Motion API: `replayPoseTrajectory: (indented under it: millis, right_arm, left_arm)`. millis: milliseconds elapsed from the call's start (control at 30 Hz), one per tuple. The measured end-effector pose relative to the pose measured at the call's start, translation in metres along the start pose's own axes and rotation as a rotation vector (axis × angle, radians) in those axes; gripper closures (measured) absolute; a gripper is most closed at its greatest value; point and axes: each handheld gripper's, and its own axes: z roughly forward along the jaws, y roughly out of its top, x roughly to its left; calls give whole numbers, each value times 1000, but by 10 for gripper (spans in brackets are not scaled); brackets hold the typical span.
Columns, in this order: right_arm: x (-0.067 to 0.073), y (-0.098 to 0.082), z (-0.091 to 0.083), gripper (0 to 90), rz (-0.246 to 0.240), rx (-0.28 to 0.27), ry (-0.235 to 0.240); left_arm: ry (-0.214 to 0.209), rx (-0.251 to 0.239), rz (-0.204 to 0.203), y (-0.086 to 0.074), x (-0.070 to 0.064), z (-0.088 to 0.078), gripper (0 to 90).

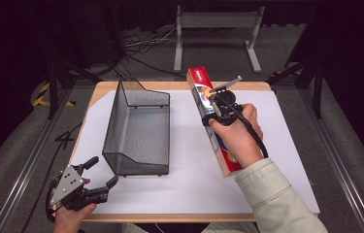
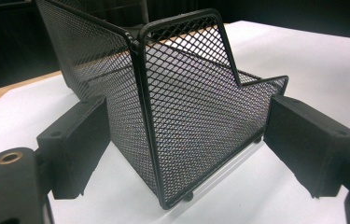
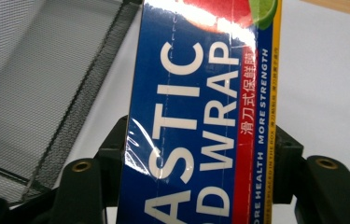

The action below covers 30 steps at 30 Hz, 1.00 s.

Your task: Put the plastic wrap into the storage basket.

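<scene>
A long plastic wrap box (image 1: 209, 116), blue and red with white lettering, is lifted off the white mat, and my right gripper (image 1: 217, 110) is shut on its middle. In the right gripper view the box (image 3: 200, 116) runs up between the two black jaws, which press on its sides. A black wire mesh basket (image 1: 138, 130) stands on the mat left of the box. My left gripper (image 1: 103, 174) rests open near the table's front left corner, its jaws pointing at the basket's near corner (image 2: 163, 130) with nothing between them.
A white mat (image 1: 286, 141) covers most of the wooden table (image 1: 179, 85). Beyond the table's far edge a grey metal stand (image 1: 217, 34) and loose cables (image 1: 136, 48) sit on the floor. Dark rails run along both sides.
</scene>
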Motion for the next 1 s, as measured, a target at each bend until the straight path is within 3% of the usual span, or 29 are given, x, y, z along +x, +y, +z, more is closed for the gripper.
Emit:
replayPoseTrajectory:
  millis: [200,333,533,1000]
  right_arm:
    - [18,8,-1,411,-61,1,11]
    - [28,14,-2,411,-82,2,54]
    - [38,19,0,410,-133,-4,74]
    - [65,32,13,410,-145,12,117]
  left_arm:
    - [3,-5,4,0,0,-1,155]
    - [2,-8,2,1,0,-1,155]
    - [0,-8,1,0,1,1,155]
    - [5,-2,2,1,0,0,156]
